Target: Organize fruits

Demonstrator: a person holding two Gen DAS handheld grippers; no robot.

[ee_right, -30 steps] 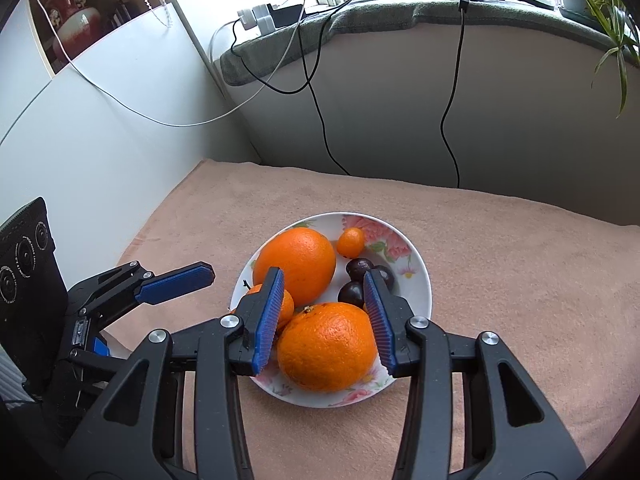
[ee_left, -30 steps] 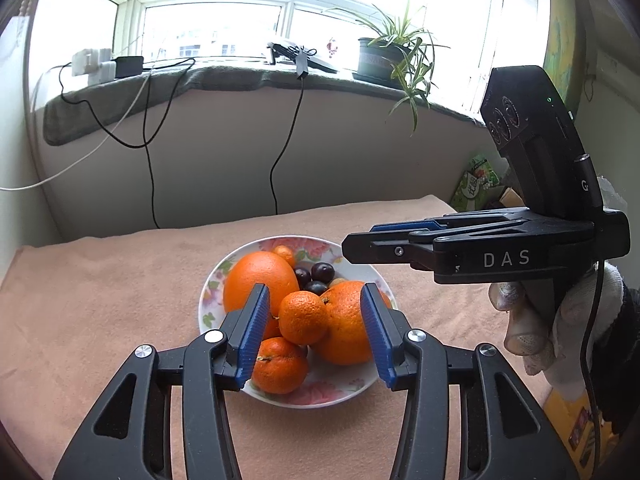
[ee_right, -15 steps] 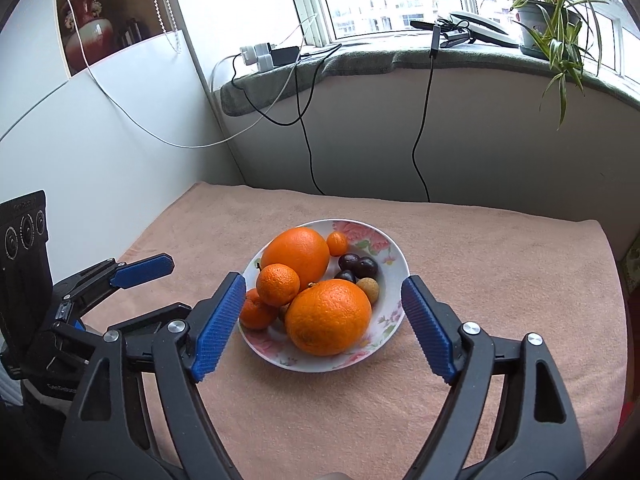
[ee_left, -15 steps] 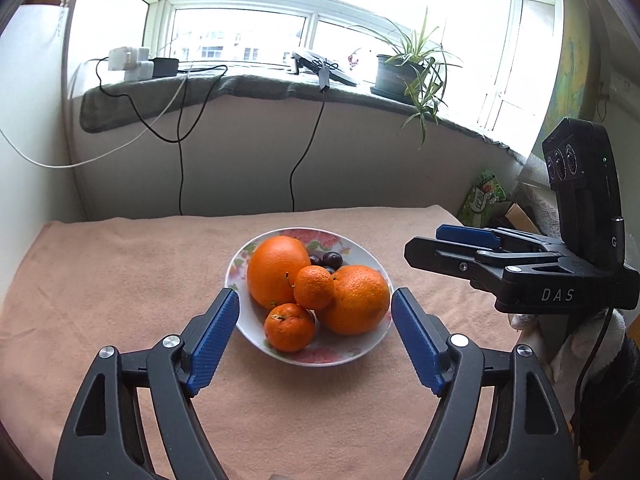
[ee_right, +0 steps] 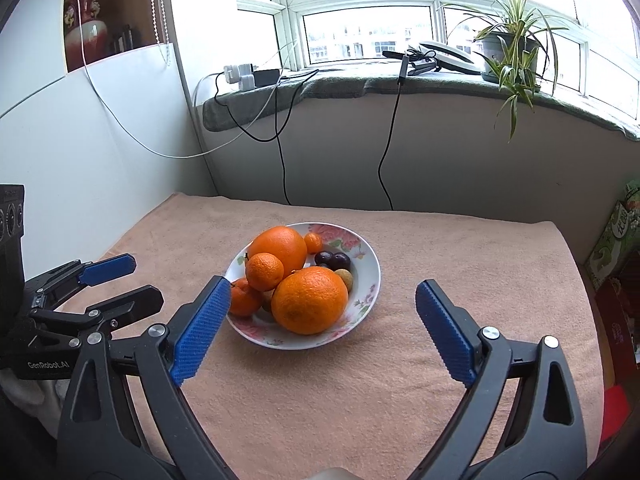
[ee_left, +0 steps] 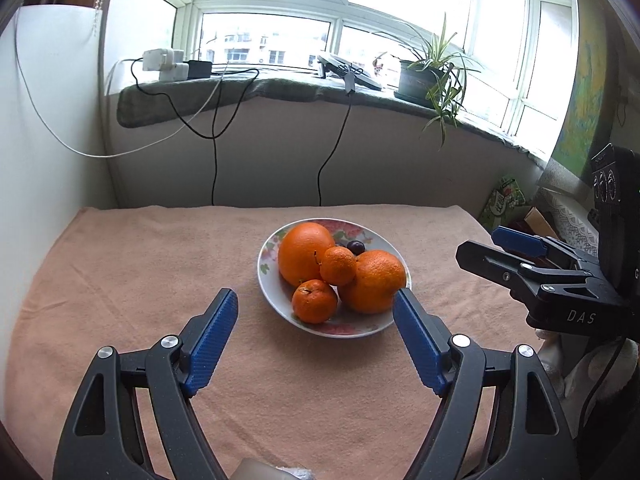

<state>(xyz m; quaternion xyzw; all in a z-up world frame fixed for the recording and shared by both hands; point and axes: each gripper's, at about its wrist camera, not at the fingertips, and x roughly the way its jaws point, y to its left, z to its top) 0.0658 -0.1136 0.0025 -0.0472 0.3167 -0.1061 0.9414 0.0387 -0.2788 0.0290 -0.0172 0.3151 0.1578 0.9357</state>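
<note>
A floral white bowl (ee_left: 272, 296) (ee_right: 370, 272) stands mid-table on a tan towel. It holds two big oranges (ee_left: 305, 253) (ee_right: 314, 300), two mandarins (ee_left: 314, 301) (ee_right: 264, 271), a tiny kumquat (ee_right: 313, 242), dark plums (ee_right: 338, 261) and a small brownish fruit (ee_right: 346, 279). My left gripper (ee_left: 315, 334) is open and empty, held back from the bowl's near side. My right gripper (ee_right: 323, 326) is open and empty, also short of the bowl. Each gripper shows in the other's view: the right one (ee_left: 516, 248), the left one (ee_right: 108, 280).
The tan towel (ee_left: 140, 264) covers the table. Behind is a wall with hanging cables (ee_left: 214, 152) under a windowsill with chargers (ee_left: 166, 65) and a potted plant (ee_left: 424, 76). Boxes and packets (ee_right: 618, 236) stand off the table's right edge.
Both grippers have opened wide and drawn back and up from the bowl. The fruit stays in the bowl, unmoved.
</note>
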